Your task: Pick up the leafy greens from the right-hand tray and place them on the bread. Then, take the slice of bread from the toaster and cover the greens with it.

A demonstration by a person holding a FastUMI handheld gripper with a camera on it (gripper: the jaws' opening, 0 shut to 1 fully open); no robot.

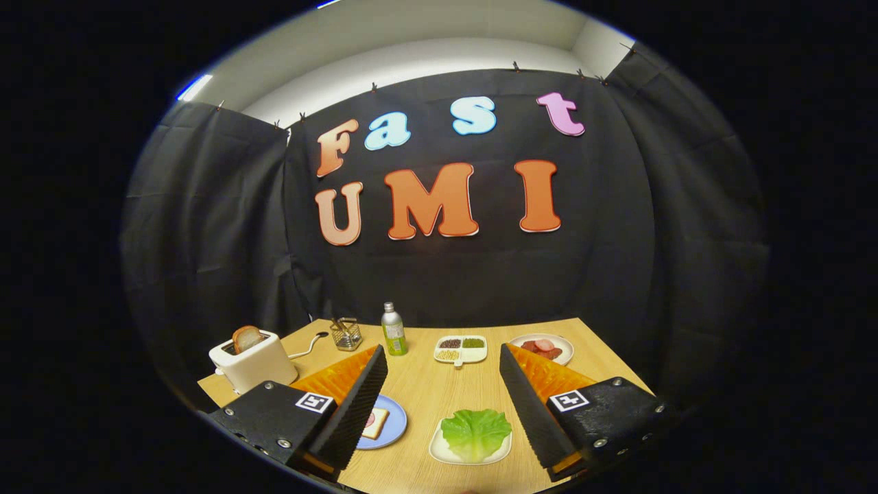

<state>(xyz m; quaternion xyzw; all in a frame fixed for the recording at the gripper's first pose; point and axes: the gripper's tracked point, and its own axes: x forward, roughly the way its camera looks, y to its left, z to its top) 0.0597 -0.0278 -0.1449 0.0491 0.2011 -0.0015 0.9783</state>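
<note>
greens [476,432] lie on a white tray [439,451] between the wide-open gripper [443,359] fingers; bread [246,338] stands in the toaster [255,362].

Two-finger gripper [442,360], seen from just behind its own fingers. Each finger [360,405] wedge-shaped, broad at the base and narrowing to a point — inner faces ribbed with fine ridges, outer faces smooth and glossy. Behind each finger, a boxy matte housing [274,418] with rounded corners, fastened by small bright screws [284,443] near the corners. On top of each housing, close to the finger's base, a square white tag [315,402] printed with a black block pattern — one tag per side, mirrored about the gap. Jaws parted wide, nothing between.
</note>
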